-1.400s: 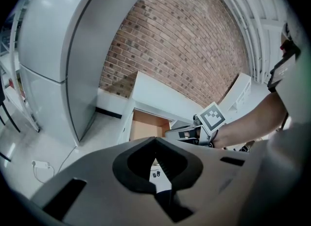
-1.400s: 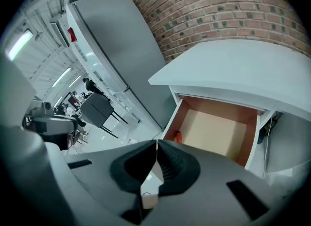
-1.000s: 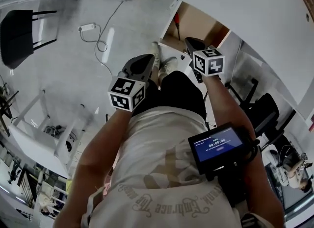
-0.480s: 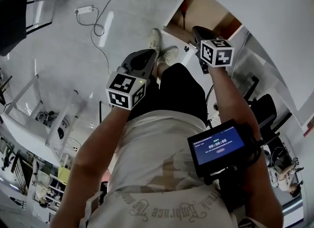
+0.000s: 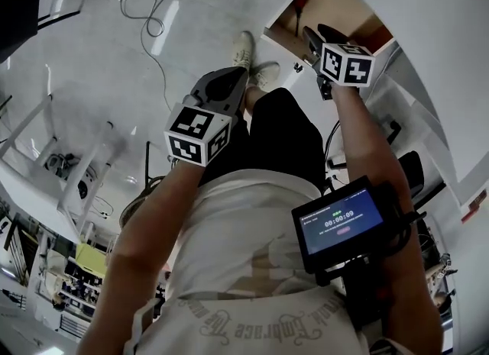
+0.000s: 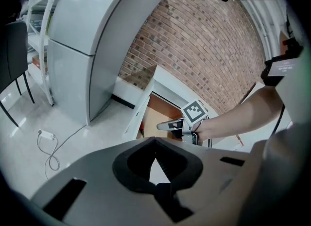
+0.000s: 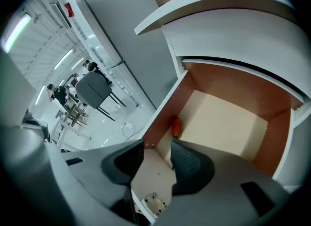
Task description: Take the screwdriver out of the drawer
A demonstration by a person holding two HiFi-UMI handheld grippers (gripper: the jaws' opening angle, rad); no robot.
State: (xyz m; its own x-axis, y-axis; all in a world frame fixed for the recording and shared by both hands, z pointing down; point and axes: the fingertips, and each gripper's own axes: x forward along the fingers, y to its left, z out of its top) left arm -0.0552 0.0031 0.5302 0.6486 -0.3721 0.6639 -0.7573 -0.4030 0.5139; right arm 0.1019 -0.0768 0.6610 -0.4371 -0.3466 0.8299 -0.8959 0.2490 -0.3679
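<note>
Against the drawer (image 7: 228, 123) wall, right fingers (image 7: 190, 164) partly hide a probable screwdriver (image 7: 176, 127).

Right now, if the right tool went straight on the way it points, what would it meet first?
Probably the cream floor of the open drawer, near its left side, though depth is unclear. The right tool, whose jaws have just been opening with nothing between them, aims slightly beside the orange-handled screwdriver.

With the left forearm (image 5: 149, 220) and right forearm (image 5: 365, 143) angled downward, the left gripper (image 6: 154, 140) has its jaws together, while the right gripper (image 7: 156, 142) has just been opening its jaws, with nothing between them.
</note>
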